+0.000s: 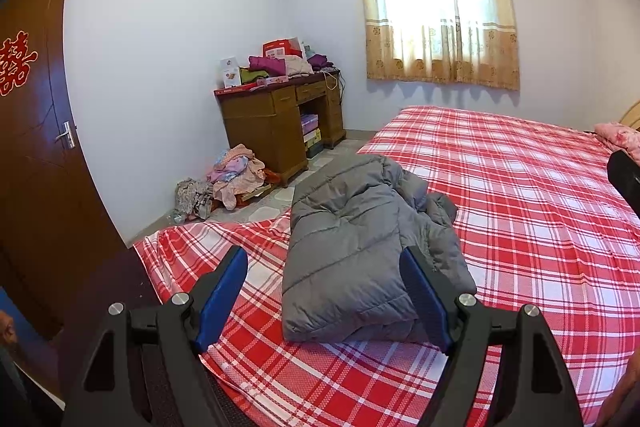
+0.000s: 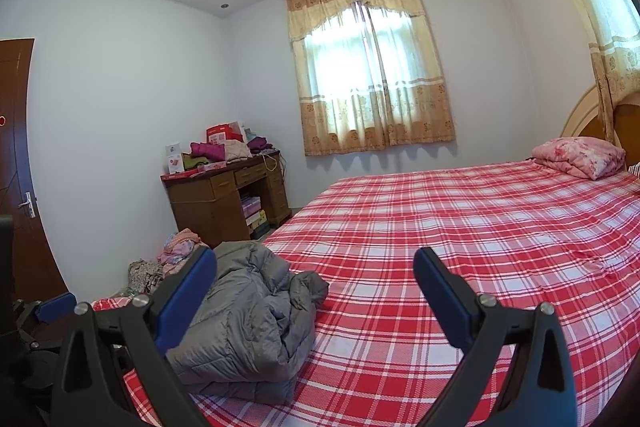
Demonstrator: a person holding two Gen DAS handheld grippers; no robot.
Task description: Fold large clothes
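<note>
Plaid bed (image 1: 520, 211): folded grey jacket (image 1: 360, 251) beyond spread left fingers (image 1: 224, 287).

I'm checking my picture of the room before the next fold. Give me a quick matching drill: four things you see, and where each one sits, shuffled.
Things:
1. grey puffer jacket
2. pink floral pillow
3. purple folded clothes
4. pile of pink clothes

Places:
A. on the floor beside the wooden desk
B. on top of the desk
C. at the head of the bed, by the headboard
D. folded near the bed's foot corner, ahead of the left gripper

Pairs: 1-D, 2-C, 3-B, 4-A
</note>
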